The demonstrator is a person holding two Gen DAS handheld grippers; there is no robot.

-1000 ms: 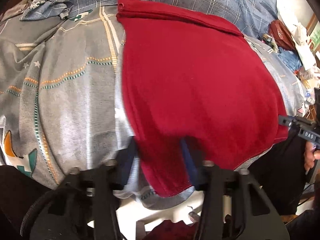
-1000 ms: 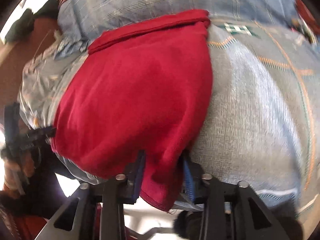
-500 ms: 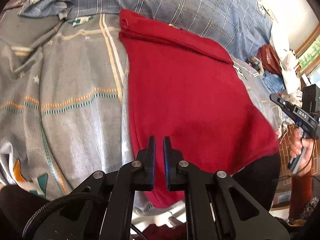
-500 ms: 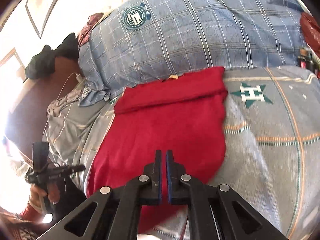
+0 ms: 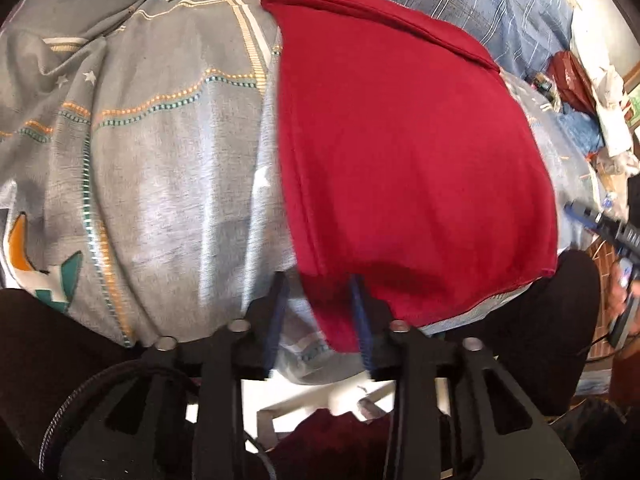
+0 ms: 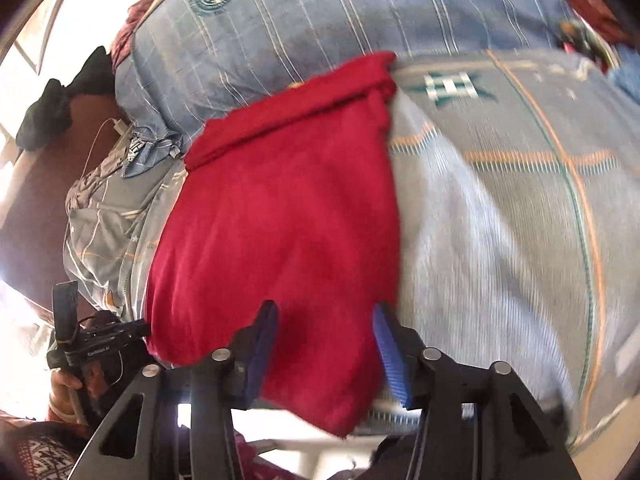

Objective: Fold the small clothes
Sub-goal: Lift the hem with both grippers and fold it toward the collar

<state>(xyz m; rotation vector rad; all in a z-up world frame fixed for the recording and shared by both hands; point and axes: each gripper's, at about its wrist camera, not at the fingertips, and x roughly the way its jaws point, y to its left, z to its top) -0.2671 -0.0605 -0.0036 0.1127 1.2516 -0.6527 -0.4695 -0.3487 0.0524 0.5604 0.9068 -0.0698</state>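
A red garment (image 5: 400,140) lies flat on a grey patterned bedsheet (image 5: 160,180), its far edge folded into a band. My left gripper (image 5: 318,314) hovers at the near edge. Its jaws are opening, and the garment's near left corner lies loosely between the blue pads without being pinched. In the right wrist view the red garment (image 6: 280,220) fills the middle. My right gripper (image 6: 326,340) straddles the near right corner, jaws opening, pads clear of the cloth.
A blue plaid quilt (image 5: 460,0) is bunched behind the garment. A red bag (image 5: 568,80) and clutter sit at the far right. A black garment (image 6: 52,108) and a white cable lie at the left. The bedsheet (image 6: 500,240) drops off just below the fingers.
Half a second ago both grippers were shut, empty and above the cloth. Both have since come back down to the near hem, and their jaws have parted around its two corners.
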